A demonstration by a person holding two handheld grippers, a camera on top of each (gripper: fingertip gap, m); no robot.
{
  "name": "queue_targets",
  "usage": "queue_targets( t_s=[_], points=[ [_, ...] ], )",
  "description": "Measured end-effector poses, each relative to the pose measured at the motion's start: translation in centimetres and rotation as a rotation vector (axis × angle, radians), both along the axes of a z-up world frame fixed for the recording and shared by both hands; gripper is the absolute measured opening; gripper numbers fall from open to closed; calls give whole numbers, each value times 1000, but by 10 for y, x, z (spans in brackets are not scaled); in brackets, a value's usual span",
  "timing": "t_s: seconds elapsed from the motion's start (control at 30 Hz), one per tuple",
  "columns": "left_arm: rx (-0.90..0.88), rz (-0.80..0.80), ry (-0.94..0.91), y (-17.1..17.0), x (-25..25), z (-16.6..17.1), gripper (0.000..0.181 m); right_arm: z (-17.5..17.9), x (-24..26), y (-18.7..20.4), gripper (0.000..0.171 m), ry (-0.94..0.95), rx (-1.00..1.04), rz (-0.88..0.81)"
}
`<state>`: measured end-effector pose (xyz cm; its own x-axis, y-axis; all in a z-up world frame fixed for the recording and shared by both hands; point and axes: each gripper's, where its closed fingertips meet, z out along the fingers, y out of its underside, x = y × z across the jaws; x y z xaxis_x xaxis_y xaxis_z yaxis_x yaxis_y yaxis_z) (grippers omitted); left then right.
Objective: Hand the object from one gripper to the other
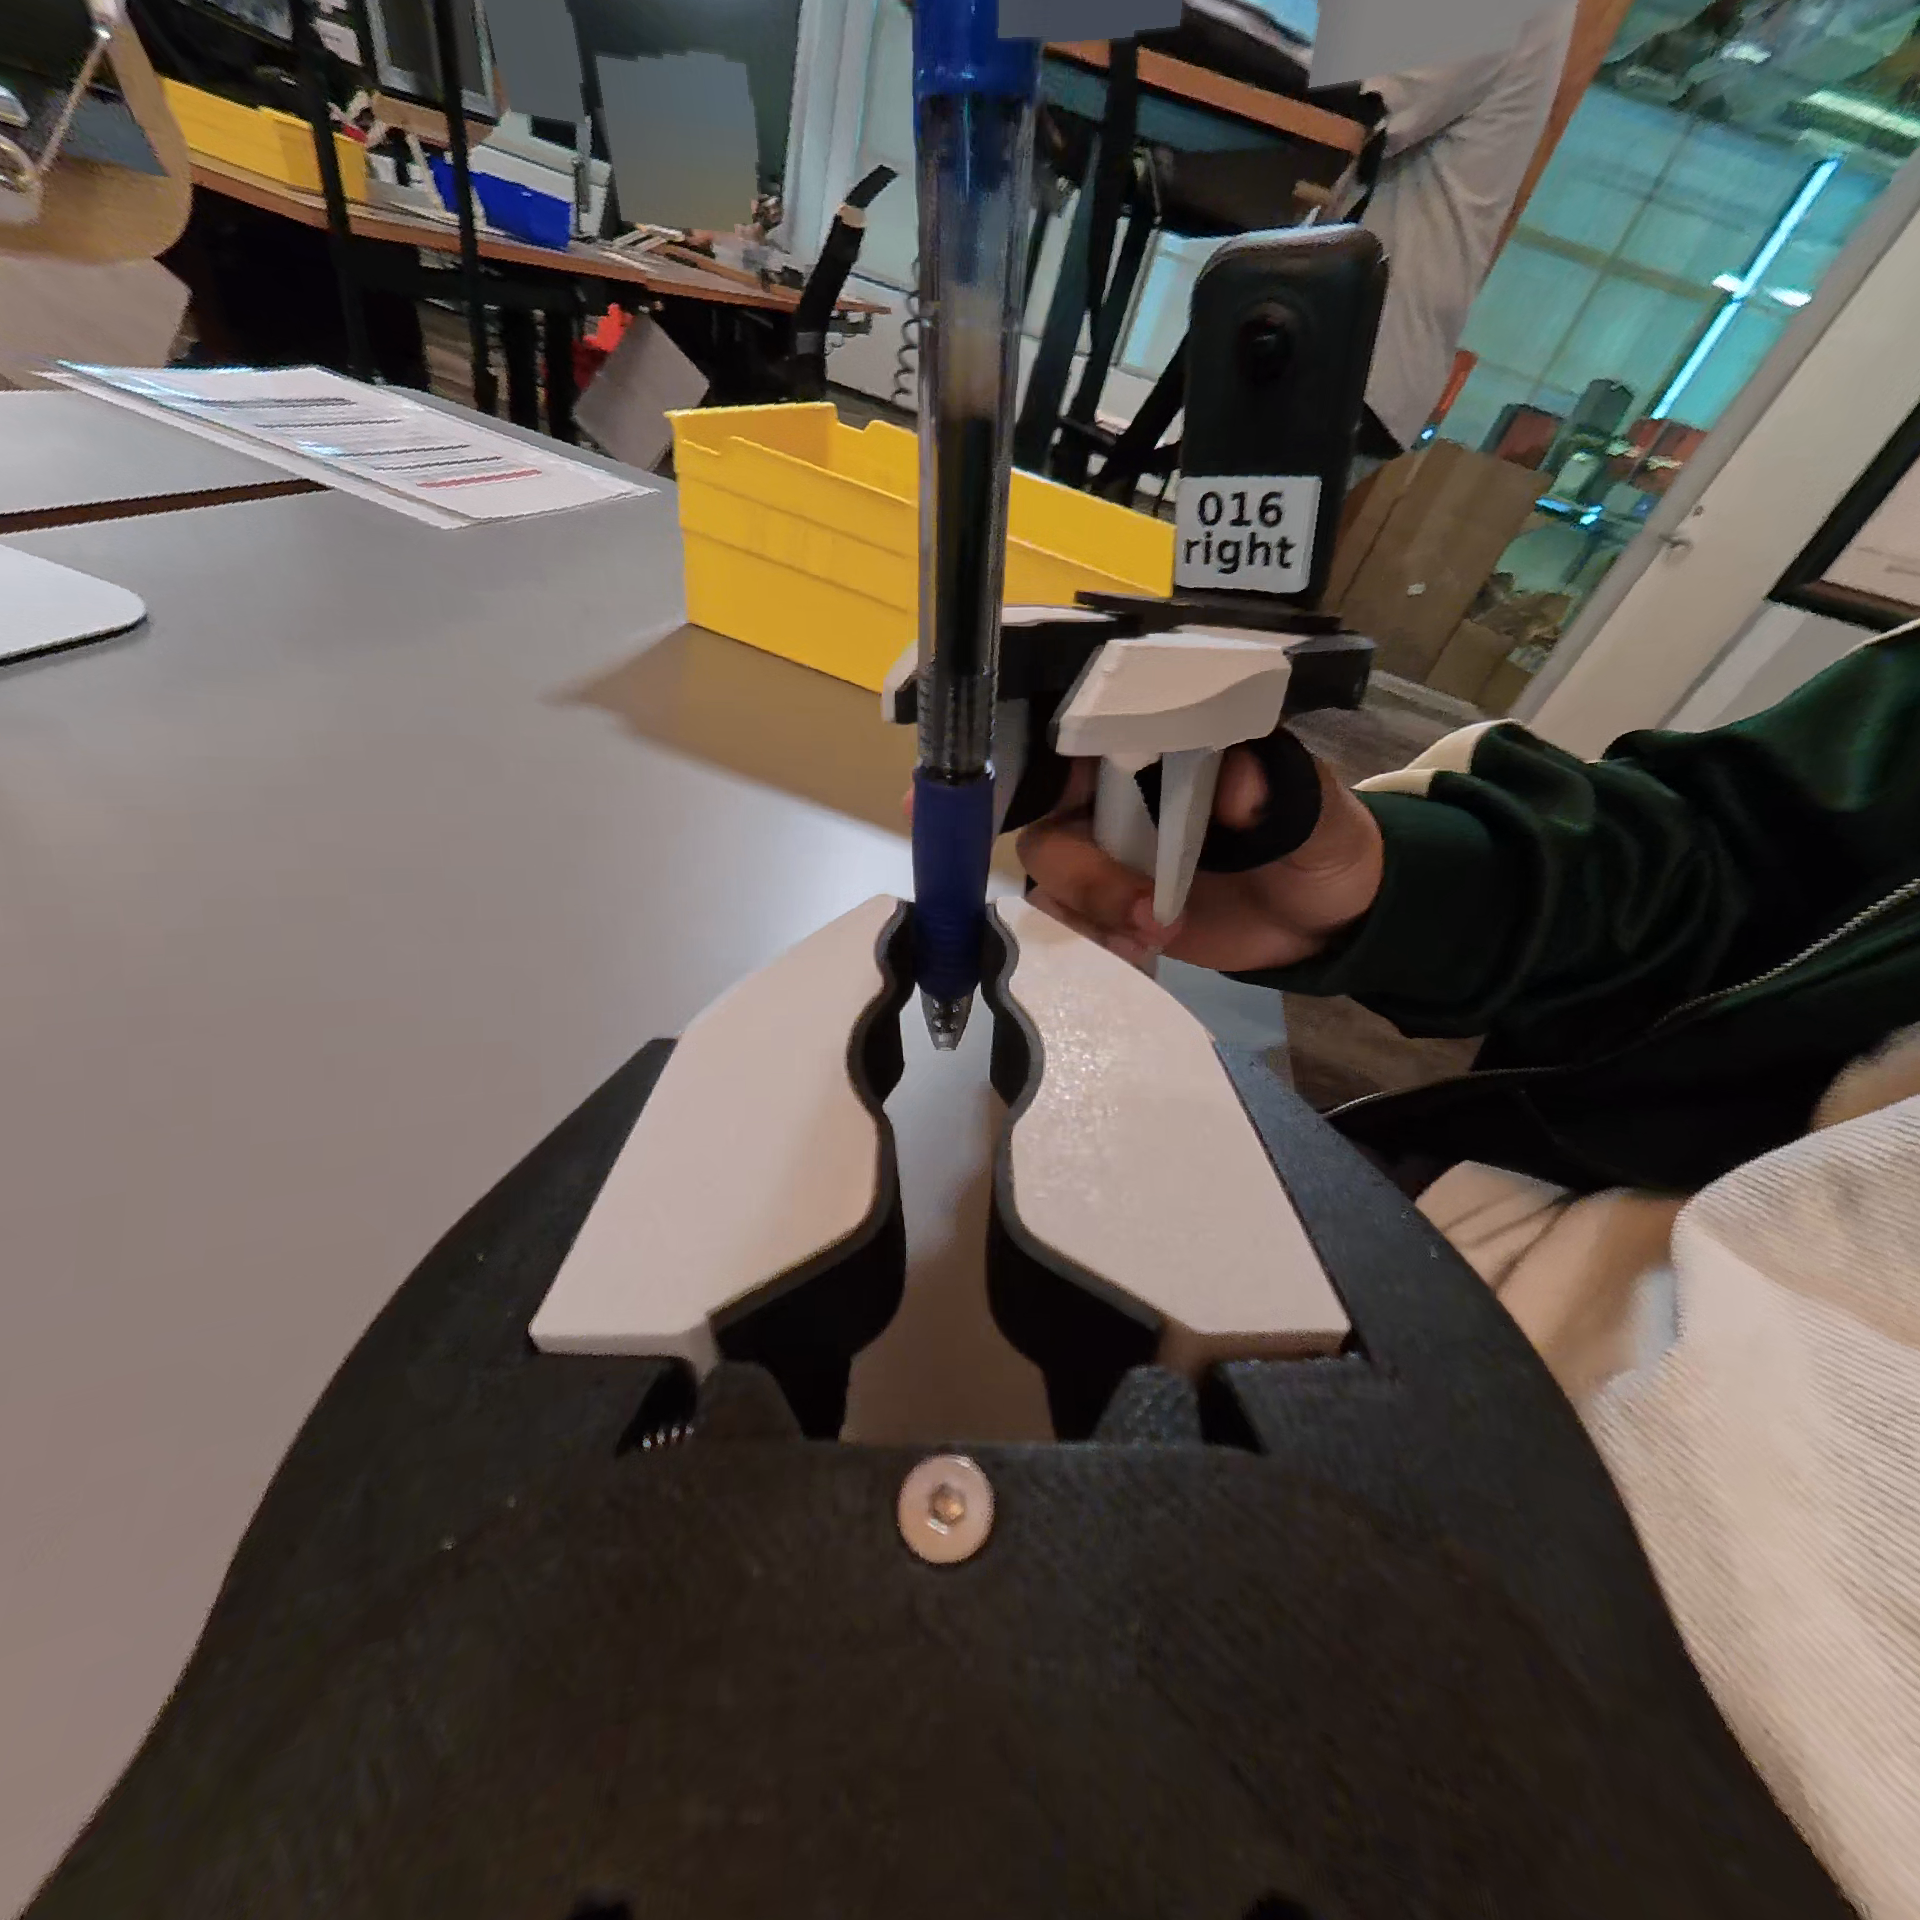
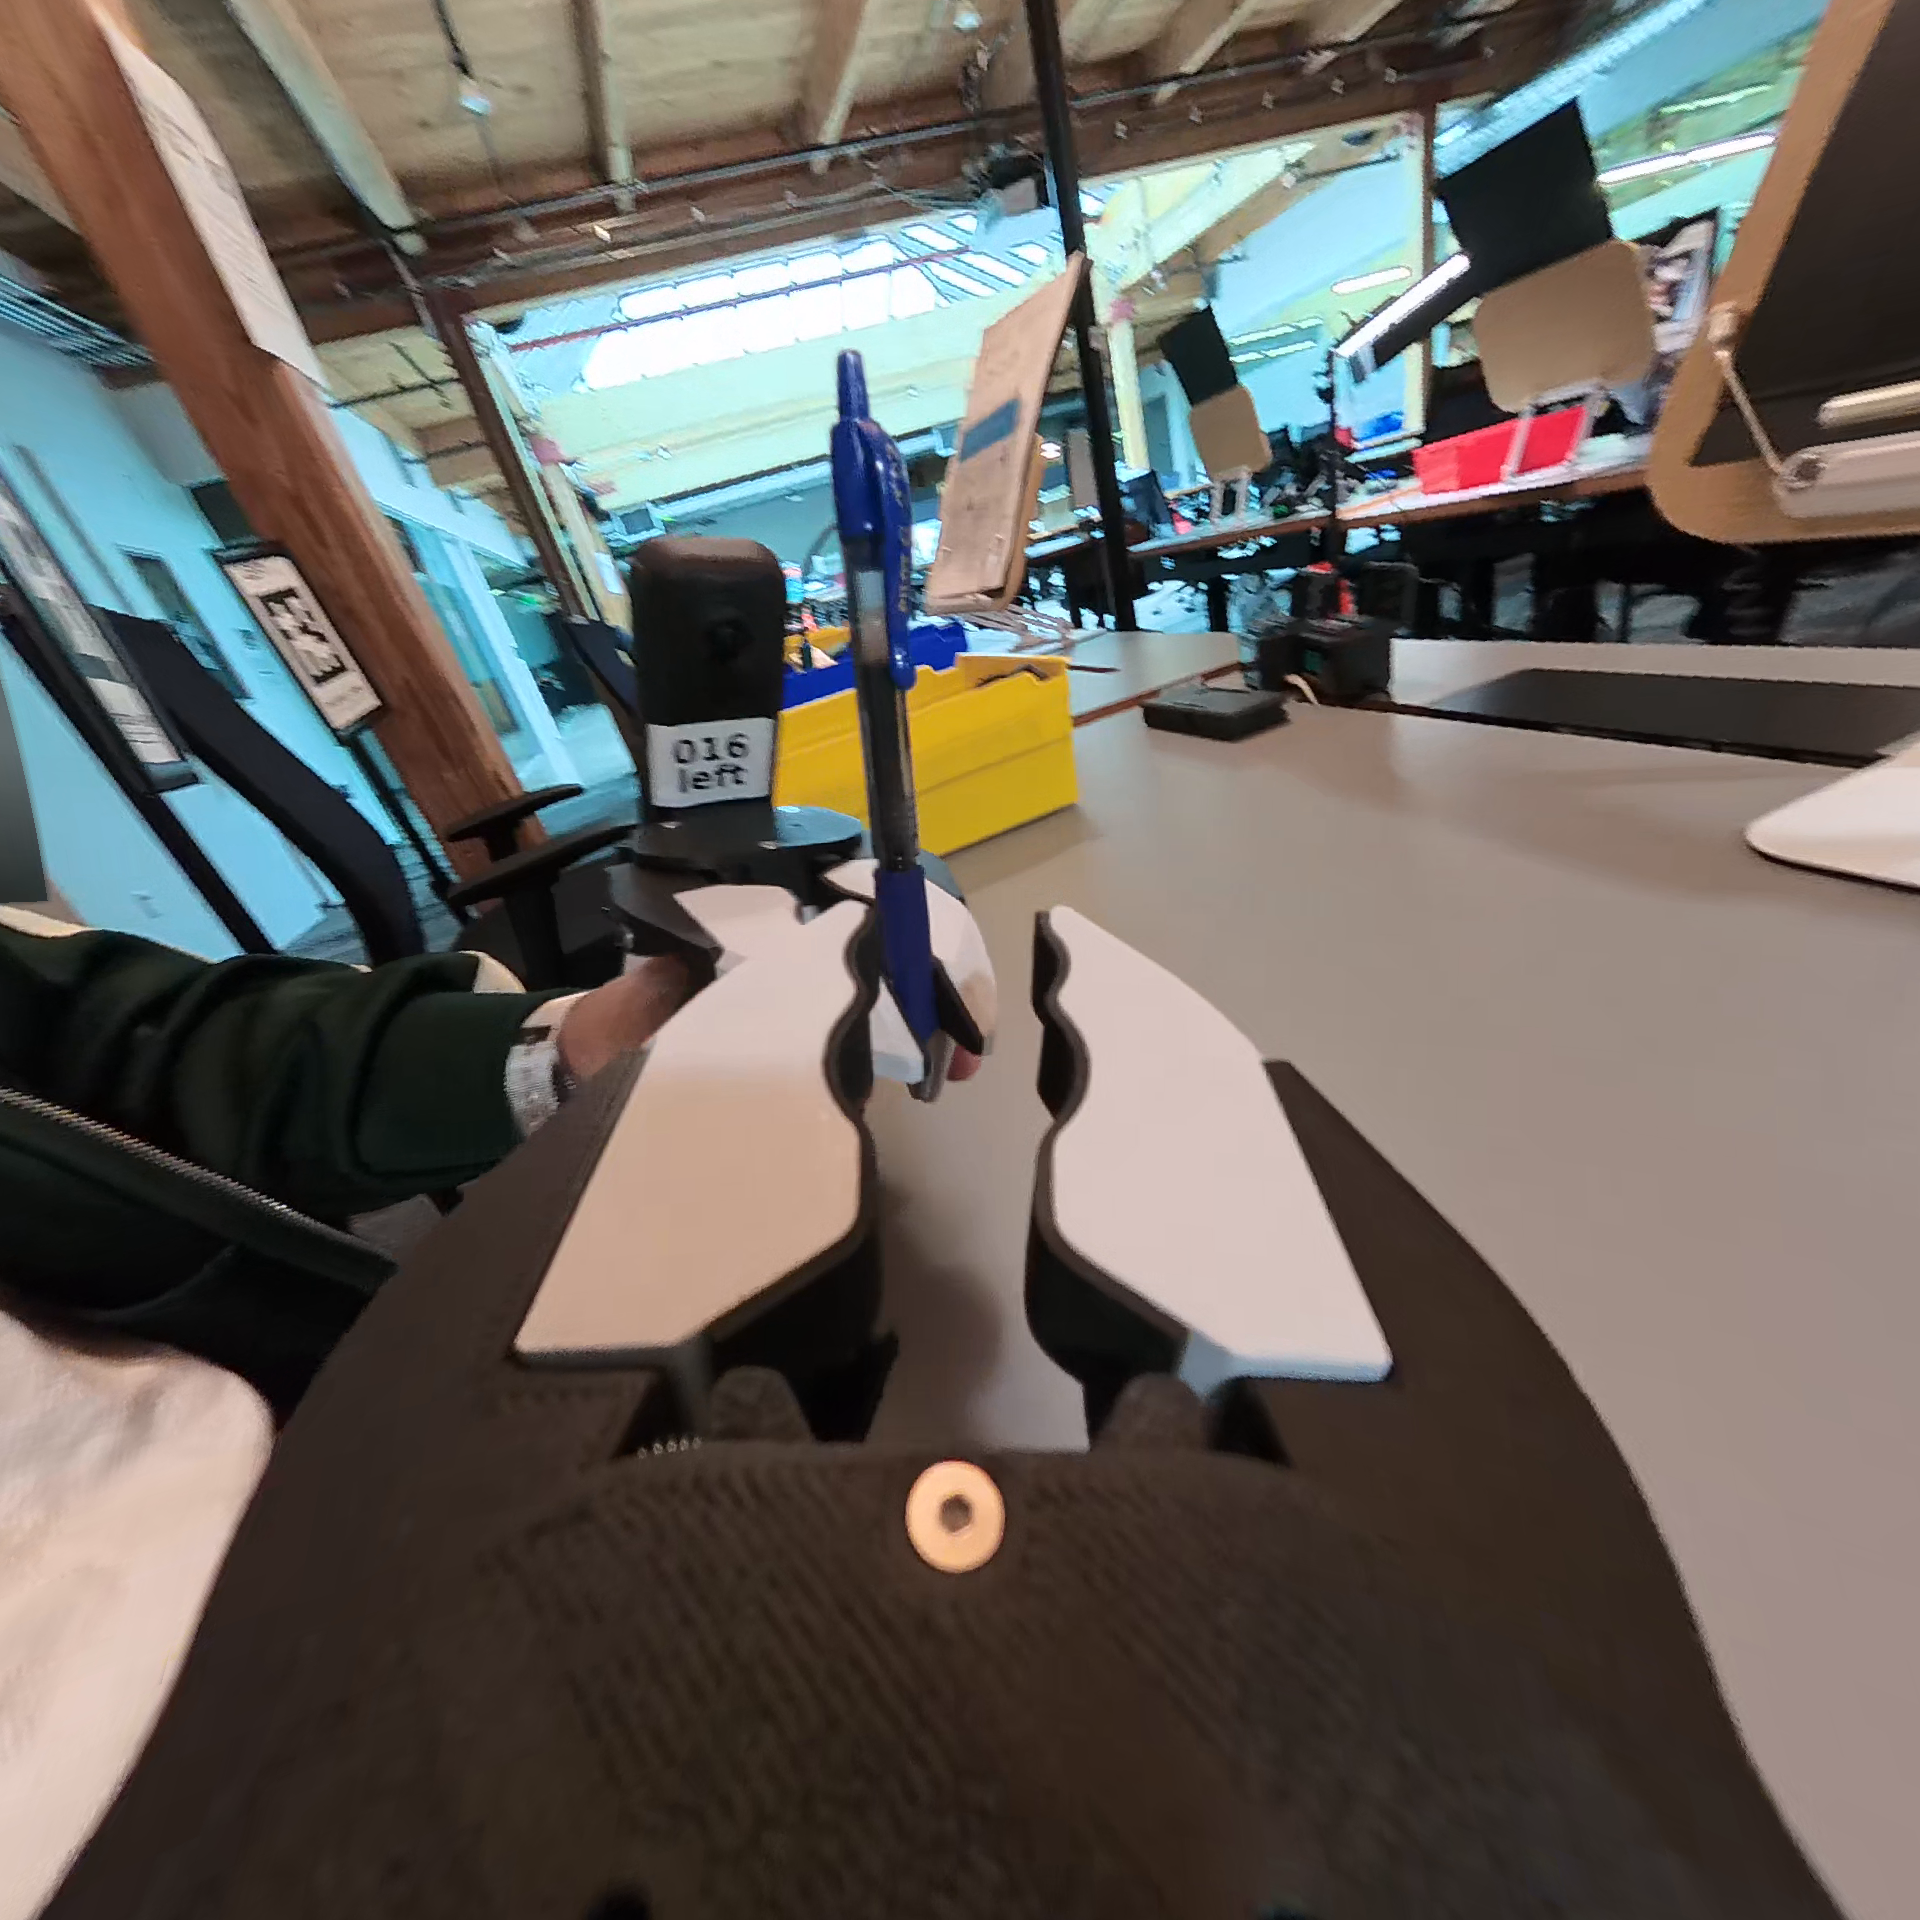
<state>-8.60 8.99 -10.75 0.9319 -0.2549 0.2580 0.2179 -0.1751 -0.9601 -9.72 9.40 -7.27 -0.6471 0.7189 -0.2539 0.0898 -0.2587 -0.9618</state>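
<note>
A blue pen (image 1: 956,520) with a clear barrel stands upright, tip down, above the grey table (image 1: 364,779). My left gripper (image 1: 951,925) is shut on the pen's blue rubber grip, just above the tip. My right gripper (image 2: 951,935) is open. Its fingers reach to either side of the pen (image 2: 883,675), which stands close to its left finger. In the left wrist view the right gripper (image 1: 1029,686) sits level with the pen's lower barrel, held by a hand in a dark green sleeve. In the right wrist view the left gripper (image 2: 935,1039) shows just beyond, holding the pen.
A yellow bin (image 1: 810,551) stands on the table behind the grippers, also in the right wrist view (image 2: 987,748). A printed sheet (image 1: 343,436) lies at the far left. A white flat object (image 2: 1849,831) lies near the table's edge. An office chair (image 2: 343,831) stands beside the table. Less than 4 cm separates the two grippers' tips.
</note>
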Motion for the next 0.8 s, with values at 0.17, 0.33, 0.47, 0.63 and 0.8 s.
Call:
queue_targets(
  t_s=[0.17,0.33,0.47,0.63,0.8],
  points=[
    [-87,134,84,7,-10,-13,10,-7,-7,11,18,-39,50,-159],
    [-113,228,56,13,-11,-15,11,2,-6,15,19,6,64,-255],
    [-122,218,34,16,-5,-18,11,-1,-9,6,21,0,95,-267],
    [-125,215,23,19,-1,-19,10,-4,-11,0,19,-10,123,-275],
    [-118,215,23,19,0,-19,11,-6,-12,-1,14,-21,117,-270]
  ],
)
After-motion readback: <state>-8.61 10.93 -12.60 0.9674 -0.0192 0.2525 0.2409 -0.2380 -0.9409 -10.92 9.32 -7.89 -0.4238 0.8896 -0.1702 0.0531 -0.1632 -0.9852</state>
